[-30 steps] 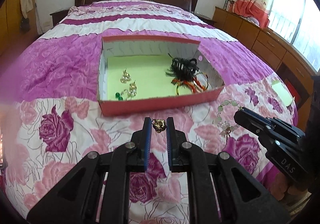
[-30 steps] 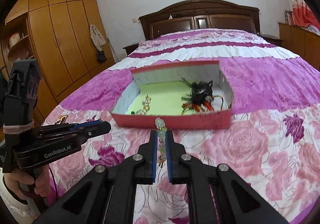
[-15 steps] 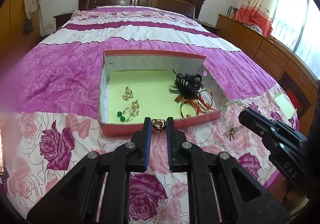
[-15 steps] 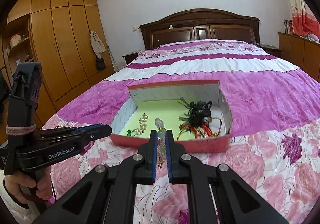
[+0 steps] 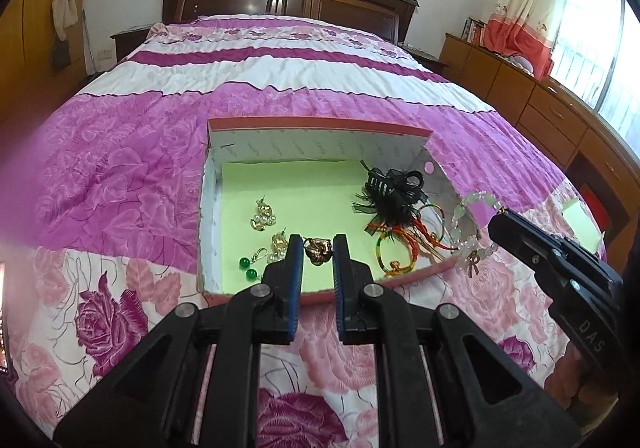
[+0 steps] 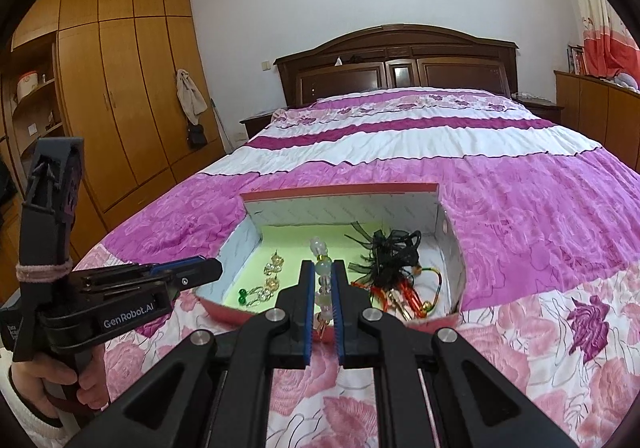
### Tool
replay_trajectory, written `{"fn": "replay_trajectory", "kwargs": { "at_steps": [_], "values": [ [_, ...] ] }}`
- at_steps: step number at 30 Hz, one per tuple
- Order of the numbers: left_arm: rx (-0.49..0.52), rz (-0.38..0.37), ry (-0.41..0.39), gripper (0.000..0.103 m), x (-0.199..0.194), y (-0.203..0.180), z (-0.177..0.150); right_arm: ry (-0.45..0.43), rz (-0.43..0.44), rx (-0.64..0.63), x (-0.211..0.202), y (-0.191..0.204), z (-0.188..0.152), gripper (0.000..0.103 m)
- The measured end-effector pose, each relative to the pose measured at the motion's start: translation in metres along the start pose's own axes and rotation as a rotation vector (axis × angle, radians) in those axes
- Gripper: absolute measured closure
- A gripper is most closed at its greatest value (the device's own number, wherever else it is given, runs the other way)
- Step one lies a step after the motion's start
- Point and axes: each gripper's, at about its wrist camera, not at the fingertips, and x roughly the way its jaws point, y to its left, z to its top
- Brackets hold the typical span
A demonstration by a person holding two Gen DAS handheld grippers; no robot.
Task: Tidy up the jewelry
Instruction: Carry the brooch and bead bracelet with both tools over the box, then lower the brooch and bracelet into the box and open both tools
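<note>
left gripper (image 5: pixel 317 248): jaws nearly closed, clamped on small knobbly gold ornament (image 5: pixel 317 248), ctr of left wrist frame, over near edge of box
right gripper (image 6: pixel 323 284): jaws nearly closed, pinching pale round-bead bracelet (image 6: pixel 322 272), lower ctr of right wrist frame
box (image 5: pixel 320 126): shallow cardboard, red rim, white walls, flat lime-green floor, mid-frame on bed
inside box: pearl-and-gold earrings (image 5: pixel 264 215) left; black feathery hair clip (image 5: pixel 390 192) w/ thin bangles right
bedspread (image 5: pixel 120 176): crinkled pink/magenta rose print

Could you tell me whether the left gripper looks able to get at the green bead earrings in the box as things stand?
Probably not yet: the left gripper is shut on a gold ornament. The green bead earrings lie uncovered just left of it.
</note>
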Motion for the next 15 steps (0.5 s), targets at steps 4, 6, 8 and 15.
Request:
{"fn": "replay_trajectory", "kwargs": {
  "at_steps": [4, 6, 8, 15],
  "values": [
    [0.0, 0.006, 0.007, 0.097, 0.012, 0.002, 0.003, 0.005, -0.002, 0.002, 0.012, -0.004, 0.002, 0.094],
    [0.002, 0.012, 0.011, 0.097, 0.02, 0.002, 0.004, 0.011, -0.006, 0.003, 0.02, -0.006, 0.002, 0.094],
    [0.0, 0.015, 0.018, 0.097, 0.027, 0.004, 0.005, 0.018, -0.013, 0.005, 0.028, -0.008, 0.001, 0.094],
    [-0.02, 0.024, 0.056, 0.097, 0.055, 0.01, 0.001, 0.046, -0.032, 0.025, 0.051, -0.02, -0.003, 0.094]
  ]
}}
